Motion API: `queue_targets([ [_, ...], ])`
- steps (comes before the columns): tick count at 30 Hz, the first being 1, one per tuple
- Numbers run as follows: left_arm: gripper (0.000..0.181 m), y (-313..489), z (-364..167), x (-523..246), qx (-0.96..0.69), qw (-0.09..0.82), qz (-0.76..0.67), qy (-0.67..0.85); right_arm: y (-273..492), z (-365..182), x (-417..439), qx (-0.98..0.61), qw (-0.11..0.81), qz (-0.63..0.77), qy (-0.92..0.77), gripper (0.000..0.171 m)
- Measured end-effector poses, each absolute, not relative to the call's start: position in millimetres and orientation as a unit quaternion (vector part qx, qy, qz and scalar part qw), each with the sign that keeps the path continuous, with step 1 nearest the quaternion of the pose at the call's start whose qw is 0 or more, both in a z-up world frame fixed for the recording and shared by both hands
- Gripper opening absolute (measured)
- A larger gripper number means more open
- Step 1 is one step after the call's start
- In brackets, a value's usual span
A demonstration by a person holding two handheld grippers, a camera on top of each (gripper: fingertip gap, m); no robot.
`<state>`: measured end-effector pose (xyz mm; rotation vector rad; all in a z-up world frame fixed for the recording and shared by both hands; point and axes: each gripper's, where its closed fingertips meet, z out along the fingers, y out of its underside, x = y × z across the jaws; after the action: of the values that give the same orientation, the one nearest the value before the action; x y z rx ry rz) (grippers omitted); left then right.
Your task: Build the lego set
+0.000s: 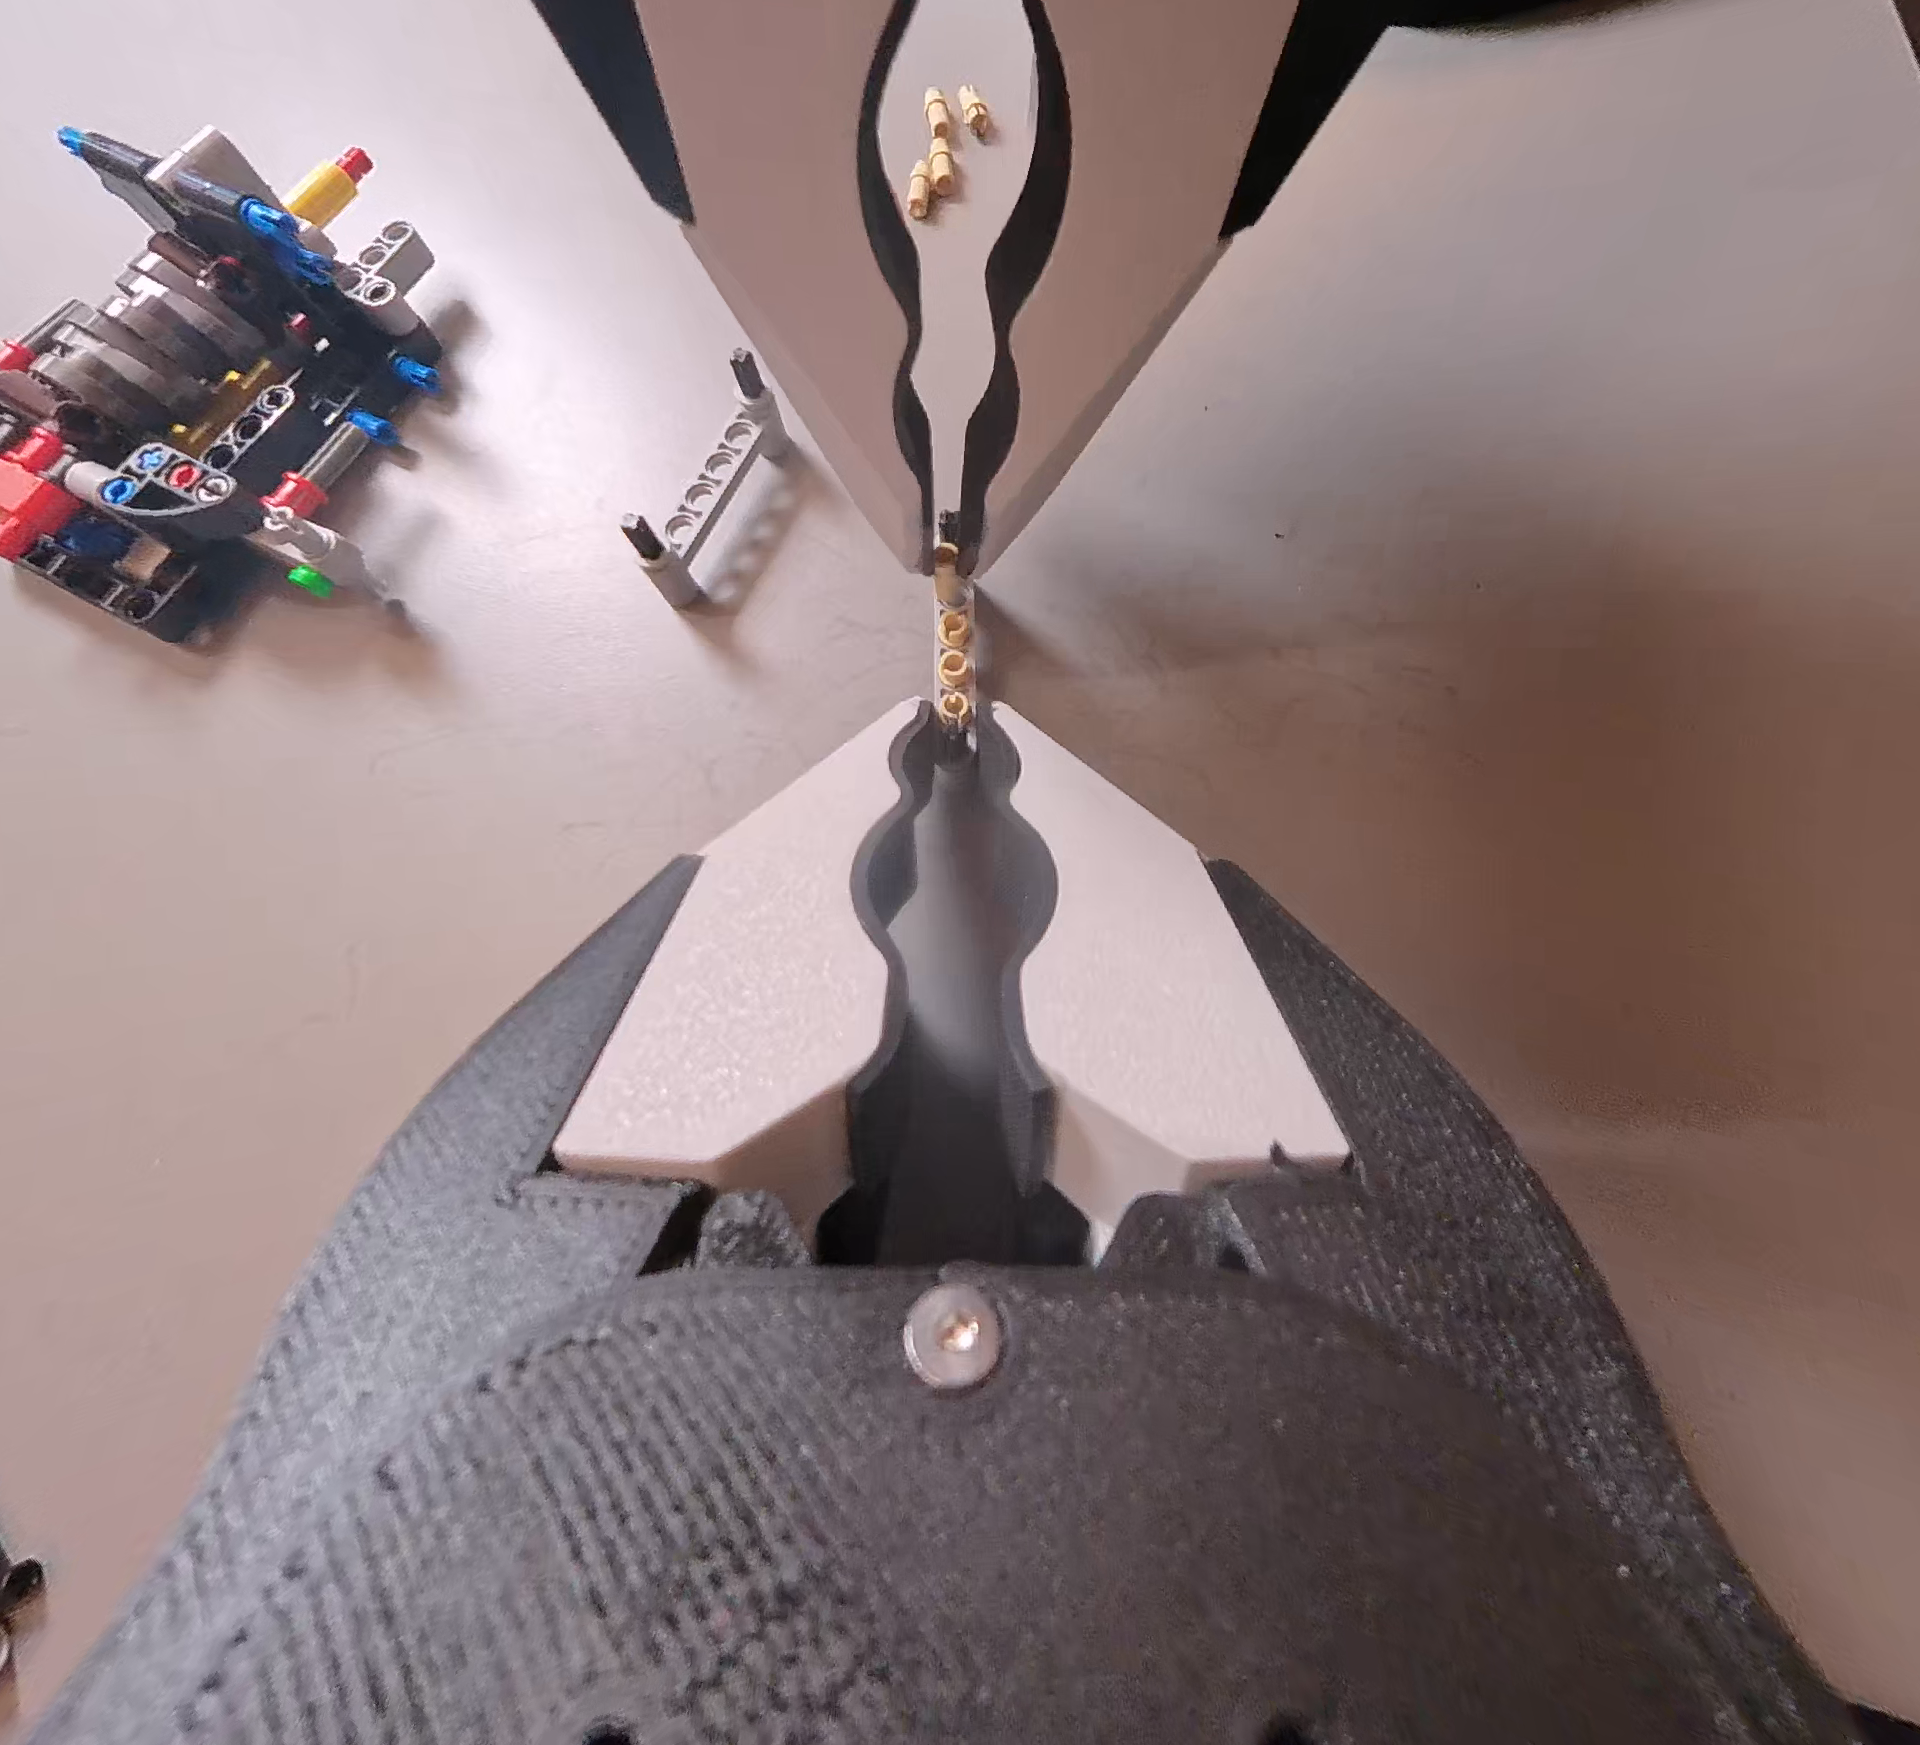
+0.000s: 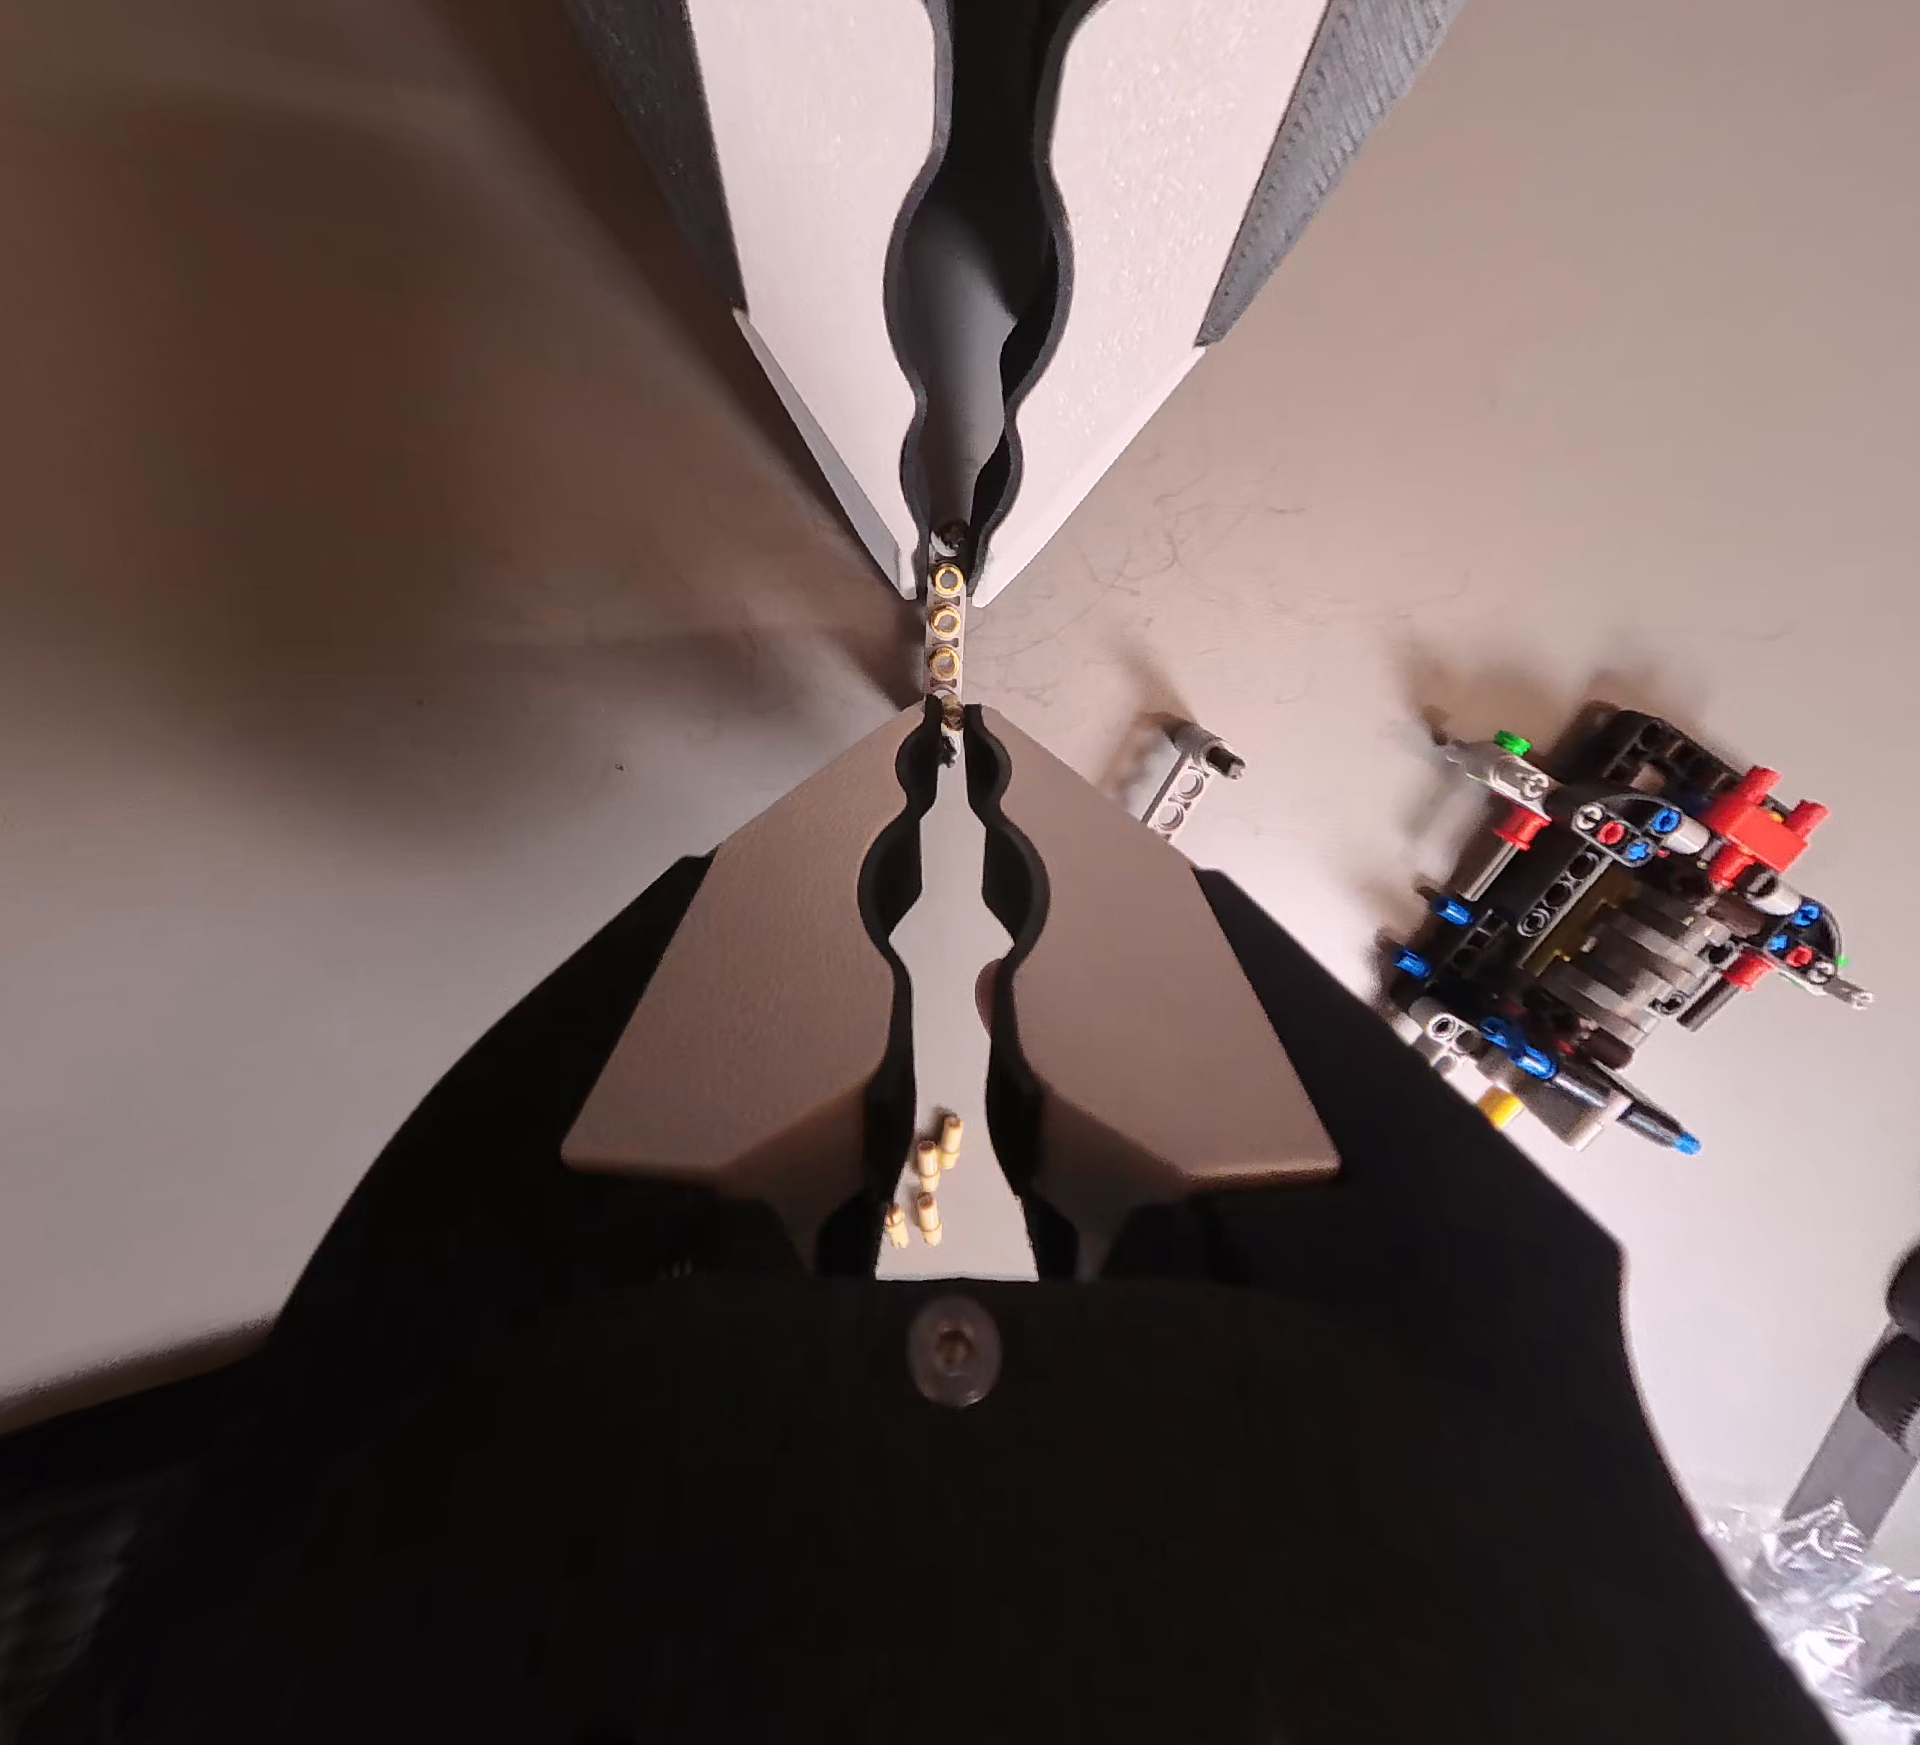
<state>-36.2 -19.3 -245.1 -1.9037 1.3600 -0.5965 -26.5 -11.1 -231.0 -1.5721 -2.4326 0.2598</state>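
Holding small tan-pinned beam (image 1: pixel 954 646) in air above table (image 1: pixel 1455 552), left gripper (image 1: pixel 954 727) pinching one end, right gripper (image 2: pixel 943 721) pinching other, so both ends stay steady. Spare tan pins (image 1: pixel 943 149) lie beyond; half-built model (image 1: pixel 197 386) waits well aside, grey frame (image 1: pixel 717 480) between.

My left gripper (image 1: pixel 953 727) and my right gripper (image 2: pixel 945 724) meet tip to tip above the pale beige table (image 1: pixel 1455 656), each pinching one end of the small tan holed beam (image 1: pixel 953 641). Left of that beam lies the light grey holed frame piece (image 1: pixel 717 490), and farther left the black multicoloured partly built model (image 1: pixel 197 386). Beyond the beam, under my right gripper, lie the small tan pins (image 1: pixel 943 149).
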Motion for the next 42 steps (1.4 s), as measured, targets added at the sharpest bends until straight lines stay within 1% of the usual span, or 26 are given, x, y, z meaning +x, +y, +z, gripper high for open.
queue_targets([
  [18, 0.006, -20.1, -244.8, -36.8, -0.733, 0.353, -0.237, 0.531, -14.6, -232.2, -25.8, -0.479, 0.086, 0.053, -0.872, 0.002],
  [30, 0.006, -21.0, -244.9, -37.2, -0.735, 0.345, -0.249, 0.528, -16.7, -233.7, -29.9, -0.441, 0.111, 0.064, -0.888, 0.003],
  [42, 0.006, -21.6, -245.1, -37.0, -0.73, 0.341, -0.254, 0.535, -15.9, -233.7, -26.5, -0.42, 0.098, 0.069, -0.9, 0.003],
])
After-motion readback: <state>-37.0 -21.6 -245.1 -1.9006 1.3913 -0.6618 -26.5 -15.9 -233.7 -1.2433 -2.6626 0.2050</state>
